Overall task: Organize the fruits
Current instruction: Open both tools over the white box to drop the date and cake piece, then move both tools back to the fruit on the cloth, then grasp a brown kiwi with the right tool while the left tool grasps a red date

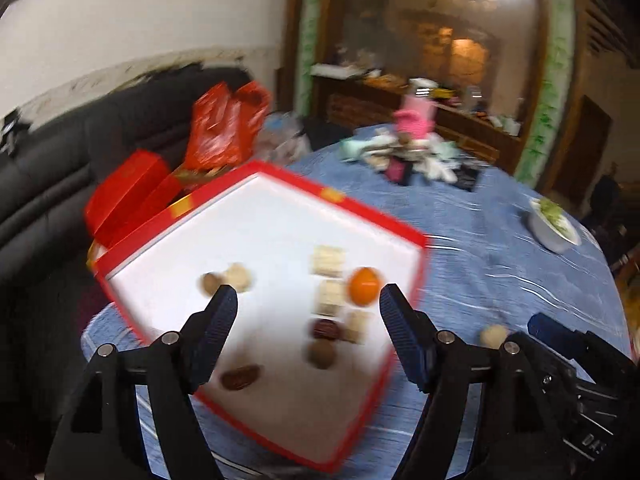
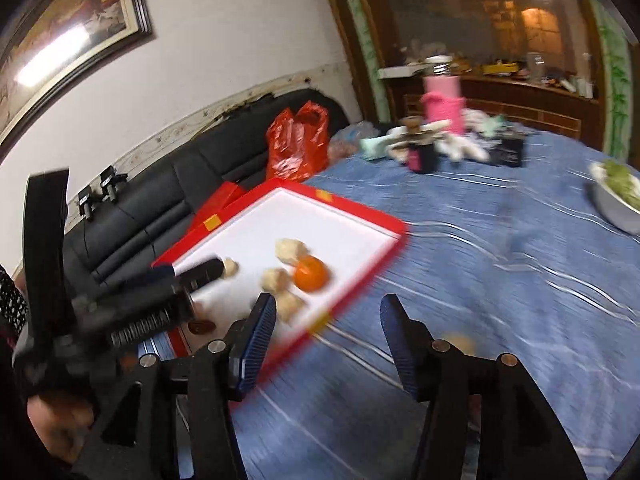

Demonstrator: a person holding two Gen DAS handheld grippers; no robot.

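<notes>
Fruits first: one small round orange mandarin (image 1: pixel 364 286) sits near the right edge of the shallow red-rimmed white tray (image 1: pixel 276 172), which lies on the blue-clothed round table (image 1: pixel 500 248) by its left edge, next to the black sofa. From the left wrist view, brown nut-like balls (image 1: pixel 321 353), pale lumps and pale blocks (image 1: pixel 328 260) are scattered around it, probably dropped in loosely rather than sorted yet. The left gripper (image 1: pixel 308 294) hangs over the tray's near half, jaws spread wide with nothing between them. Another pale ball (image 1: pixel 491 335) lies on the cloth outside the tray, partly behind the right gripper's arm.

Right wrist view: the right gripper (image 2: pixel 328 306) is also well open and empty, over the tray's near right edge and the bare cloth. The mandarin shows again beside pale lumps. It's all motion-blurred, so I can't say what the lumps really are. The tray's near corner is hidden by the fingers, and the white bowl of greens (image 2: pixel 618 196) is cut off at the far right.
</notes>
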